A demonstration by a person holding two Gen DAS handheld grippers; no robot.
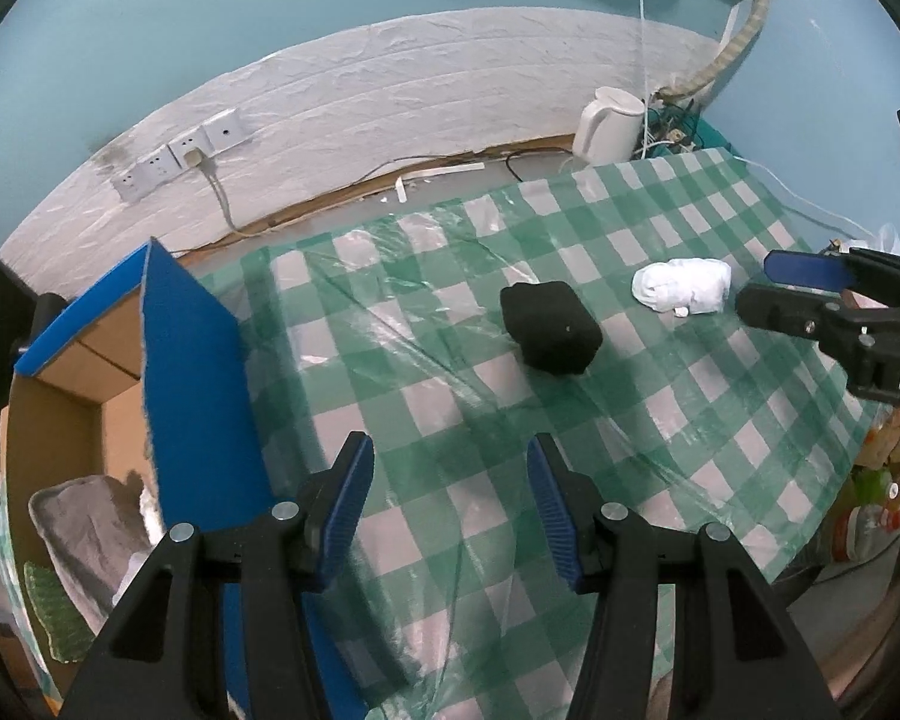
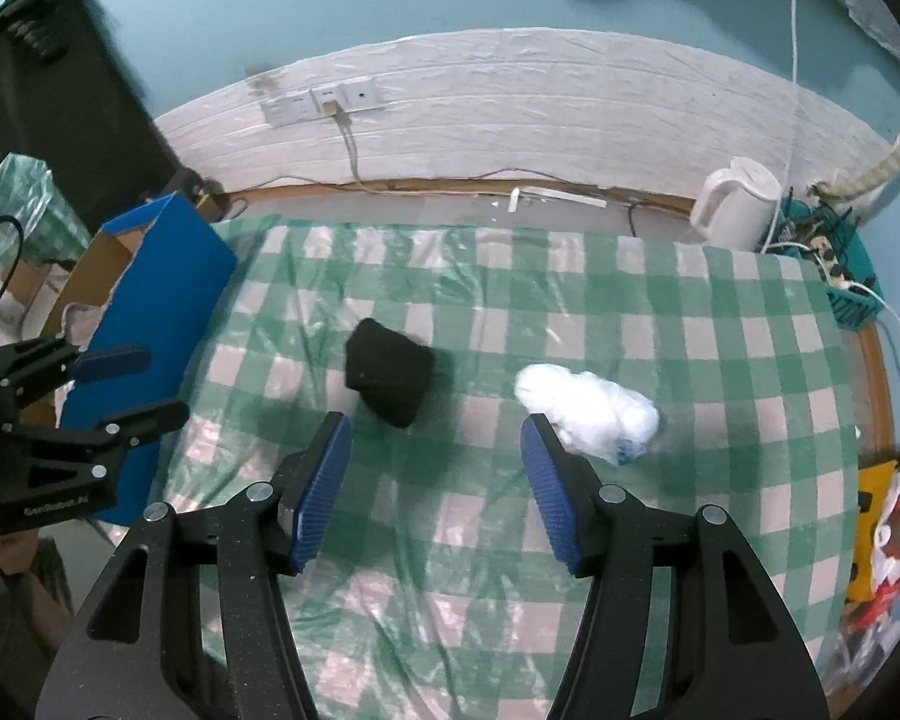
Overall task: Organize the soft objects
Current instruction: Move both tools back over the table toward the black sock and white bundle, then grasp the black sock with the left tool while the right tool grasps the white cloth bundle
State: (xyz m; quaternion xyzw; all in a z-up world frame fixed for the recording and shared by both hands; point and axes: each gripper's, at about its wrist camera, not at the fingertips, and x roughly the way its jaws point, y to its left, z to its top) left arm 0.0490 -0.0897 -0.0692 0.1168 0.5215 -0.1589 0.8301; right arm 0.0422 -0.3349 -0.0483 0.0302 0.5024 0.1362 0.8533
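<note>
A black soft bundle (image 1: 551,327) (image 2: 390,378) and a white soft bundle (image 1: 684,285) (image 2: 588,405) lie on the green-checked tablecloth (image 1: 450,276) (image 2: 690,360). My left gripper (image 1: 450,450) hovers open over bare cloth, short of the black bundle, with nothing between its fingers. My right gripper (image 2: 435,426) is open too; the black bundle lies just beyond its left finger and the white one beside its right fingertip. Each gripper shows in the other's view, the right gripper (image 1: 762,285) next to the white bundle and the left gripper (image 2: 162,384) by the box.
A blue cardboard box (image 1: 192,360) (image 2: 156,300) stands open at the table's left edge with a grey folded cloth (image 1: 84,516) inside. A white kettle (image 1: 609,123) (image 2: 735,201) and a teal basket of cables (image 2: 840,276) sit at the back right. Wall sockets (image 2: 324,99) are behind.
</note>
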